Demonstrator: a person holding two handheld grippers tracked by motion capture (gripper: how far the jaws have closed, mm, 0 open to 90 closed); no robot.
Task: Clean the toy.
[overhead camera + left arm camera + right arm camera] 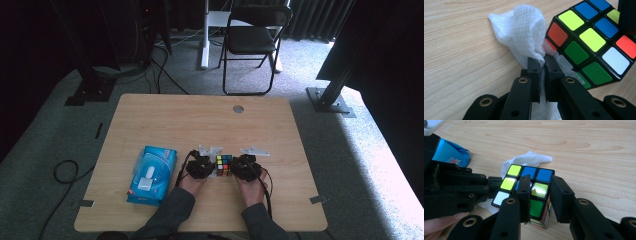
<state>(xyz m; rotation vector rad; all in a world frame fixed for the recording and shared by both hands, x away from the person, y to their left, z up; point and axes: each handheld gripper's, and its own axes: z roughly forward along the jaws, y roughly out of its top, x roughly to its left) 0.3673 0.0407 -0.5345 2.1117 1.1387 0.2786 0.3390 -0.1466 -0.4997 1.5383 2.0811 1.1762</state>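
Observation:
A scrambled Rubik's cube (224,165) sits near the table's front edge, between my two grippers. My left gripper (543,62) is shut on a bunched white wipe (524,32), which touches the lower left edge of the cube (586,42). My right gripper (541,182) is shut on the cube (537,207): one jaw lies across its top face and the other presses its right side. In the right gripper view the wipe (529,158) shows behind the cube, and the left gripper (461,190) reaches in from the left. In the high view the left gripper (211,169) and right gripper (236,169) flank the cube.
A blue pack of wipes (152,175) lies on the wooden table (200,120) left of my hands, and it also shows in the right gripper view (449,153). A round cable hole (238,108) is at the far edge. A black folding chair (252,35) stands beyond the table.

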